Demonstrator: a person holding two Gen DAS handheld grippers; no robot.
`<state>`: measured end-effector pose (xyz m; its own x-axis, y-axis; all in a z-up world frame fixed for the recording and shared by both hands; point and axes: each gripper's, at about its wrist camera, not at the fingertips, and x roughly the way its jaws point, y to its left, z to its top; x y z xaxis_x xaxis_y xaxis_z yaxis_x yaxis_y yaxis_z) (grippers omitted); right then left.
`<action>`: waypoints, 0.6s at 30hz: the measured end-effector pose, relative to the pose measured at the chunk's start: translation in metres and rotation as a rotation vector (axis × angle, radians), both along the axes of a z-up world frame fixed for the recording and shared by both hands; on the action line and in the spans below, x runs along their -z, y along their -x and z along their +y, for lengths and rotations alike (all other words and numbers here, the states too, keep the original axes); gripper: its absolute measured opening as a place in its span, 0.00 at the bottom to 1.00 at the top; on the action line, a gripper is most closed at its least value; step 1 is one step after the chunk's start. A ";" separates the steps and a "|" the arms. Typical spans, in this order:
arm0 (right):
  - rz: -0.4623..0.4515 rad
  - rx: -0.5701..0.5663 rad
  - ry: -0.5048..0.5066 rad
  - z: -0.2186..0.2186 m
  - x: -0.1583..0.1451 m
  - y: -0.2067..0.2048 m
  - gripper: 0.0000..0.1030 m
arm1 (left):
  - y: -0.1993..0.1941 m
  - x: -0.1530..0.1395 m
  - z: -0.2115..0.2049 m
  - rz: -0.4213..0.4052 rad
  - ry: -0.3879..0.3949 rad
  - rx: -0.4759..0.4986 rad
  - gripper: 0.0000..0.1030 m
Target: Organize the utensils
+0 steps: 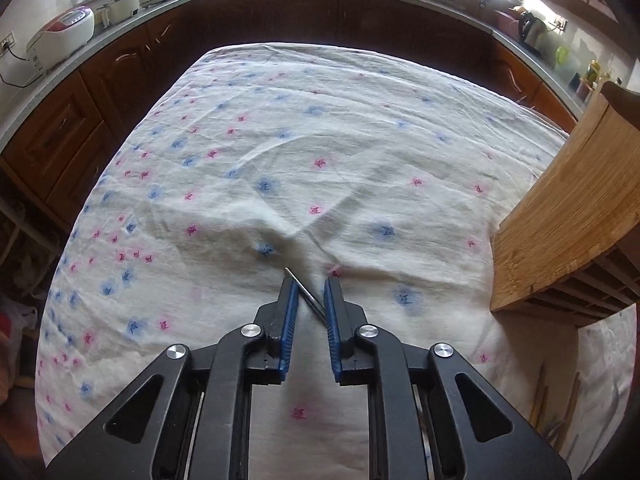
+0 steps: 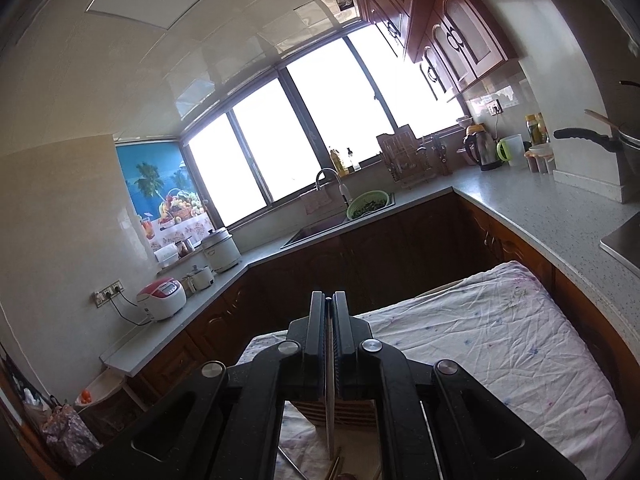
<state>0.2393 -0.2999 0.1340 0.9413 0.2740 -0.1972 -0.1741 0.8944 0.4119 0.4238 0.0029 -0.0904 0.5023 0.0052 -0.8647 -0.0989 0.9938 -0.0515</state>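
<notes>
My left gripper (image 1: pixel 311 286) hovers low over the floral cloth (image 1: pixel 320 152). A thin metal utensil (image 1: pixel 304 294) lies slanted between its blue pads, which stand slightly apart around it. A bamboo utensil holder (image 1: pixel 572 216) stands at the right, with wooden chopsticks (image 1: pixel 540 396) lying on the cloth below it. My right gripper (image 2: pixel 329 300) is raised and tilted up toward the kitchen. It is shut on a thin metal utensil (image 2: pixel 330 392) that hangs down between its fingers over the bamboo holder (image 2: pixel 320 412).
Dark wood cabinets and a grey counter (image 2: pixel 540 216) surround the cloth-covered table (image 2: pixel 500 340). Rice cookers (image 1: pixel 60 36), a sink with a green colander (image 2: pixel 367 203) and a kettle (image 2: pixel 482 150) sit on the counter. More utensils (image 2: pixel 336 468) lie under the right gripper.
</notes>
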 end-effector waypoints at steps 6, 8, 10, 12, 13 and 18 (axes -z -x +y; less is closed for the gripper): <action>0.010 -0.005 -0.007 0.003 0.003 0.004 0.03 | 0.016 -0.012 0.014 -0.008 0.167 0.015 0.00; 0.007 -0.008 -0.007 0.004 0.002 0.007 0.03 | 0.025 -0.021 0.015 -0.028 0.181 0.033 0.00; 0.004 -0.011 -0.007 0.005 0.001 0.009 0.03 | 0.029 -0.026 0.018 -0.030 0.220 0.041 0.00; 0.001 -0.015 -0.006 0.008 0.000 0.011 0.03 | 0.027 -0.027 0.021 -0.004 0.240 0.046 0.00; 0.001 -0.018 -0.005 0.008 0.000 0.011 0.03 | 0.023 -0.024 0.021 0.022 0.253 0.044 0.00; -0.003 -0.029 -0.003 0.011 0.001 0.013 0.03 | 0.008 -0.010 0.010 0.073 0.192 0.023 0.09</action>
